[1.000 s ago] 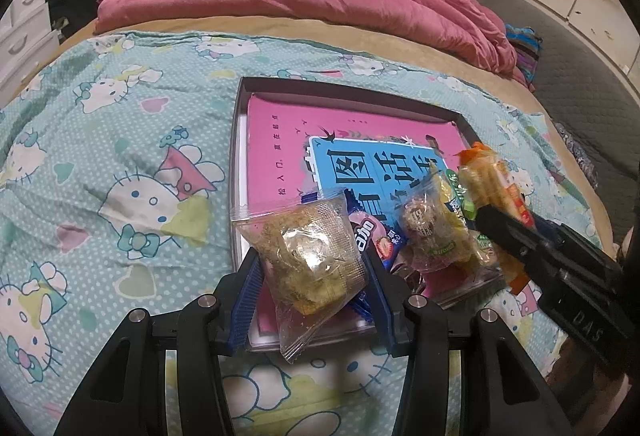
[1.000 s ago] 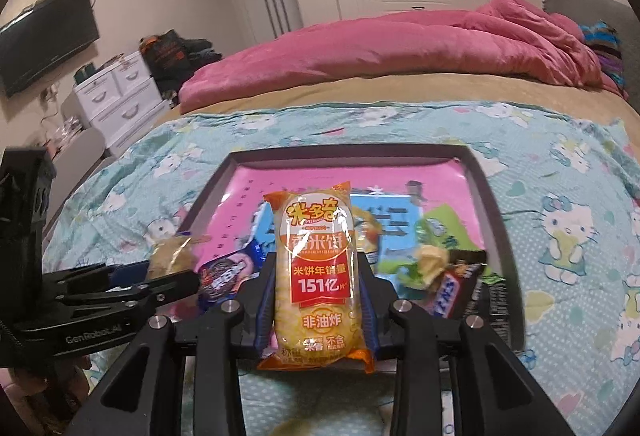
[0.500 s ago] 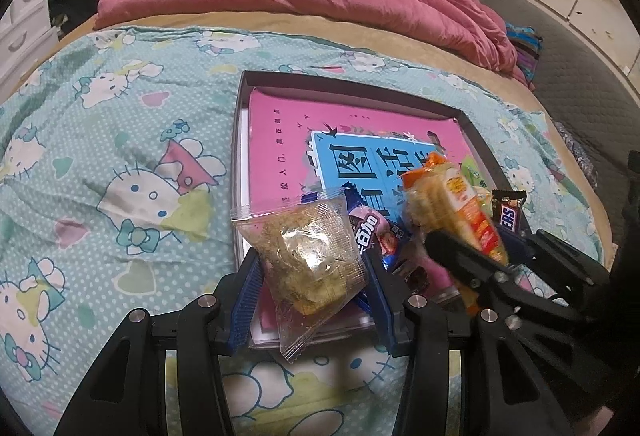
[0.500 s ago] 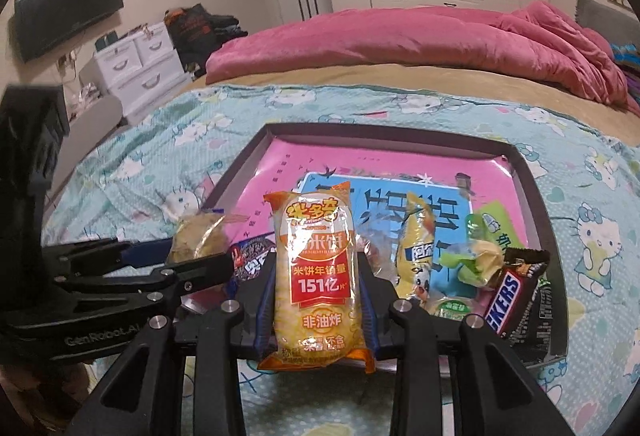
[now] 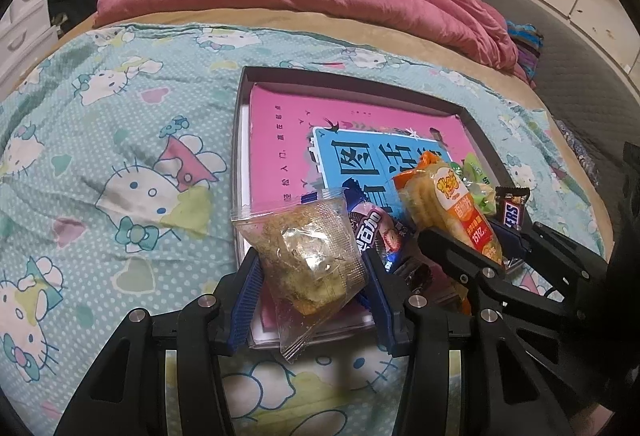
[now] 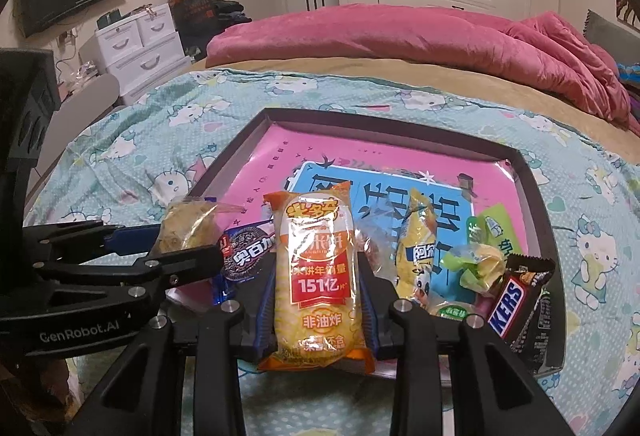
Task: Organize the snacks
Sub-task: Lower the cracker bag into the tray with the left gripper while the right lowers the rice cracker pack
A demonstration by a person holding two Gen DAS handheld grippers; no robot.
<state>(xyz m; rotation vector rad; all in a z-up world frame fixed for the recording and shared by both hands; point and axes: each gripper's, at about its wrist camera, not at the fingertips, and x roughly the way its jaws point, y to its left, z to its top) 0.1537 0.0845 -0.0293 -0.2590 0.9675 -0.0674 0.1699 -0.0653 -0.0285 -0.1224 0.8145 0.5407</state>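
Observation:
My left gripper [image 5: 310, 276] is shut on a clear pastry packet [image 5: 306, 252], held above the near edge of a dark tray [image 5: 240, 140]. It also shows in the right wrist view [image 6: 184, 228]. My right gripper [image 6: 318, 288] is shut on an orange rice cracker pack [image 6: 316, 276], just right of the left gripper, seen in the left wrist view [image 5: 452, 212]. In the tray lie an Oreo pack [image 6: 248, 252], a yellow packet [image 6: 416, 252], green candies [image 6: 476, 256] and a Snickers bar [image 6: 516, 300].
The tray [image 6: 532, 188] holds pink and blue books and sits on a Hello Kitty bedspread [image 5: 120, 156]. A pink quilt [image 6: 400, 36] lies at the bed's far side. White drawers [image 6: 140, 48] stand left of the bed.
My right gripper with the cracker pack has moved left, closer to the left gripper. The left gripper has stayed almost still with its packet.

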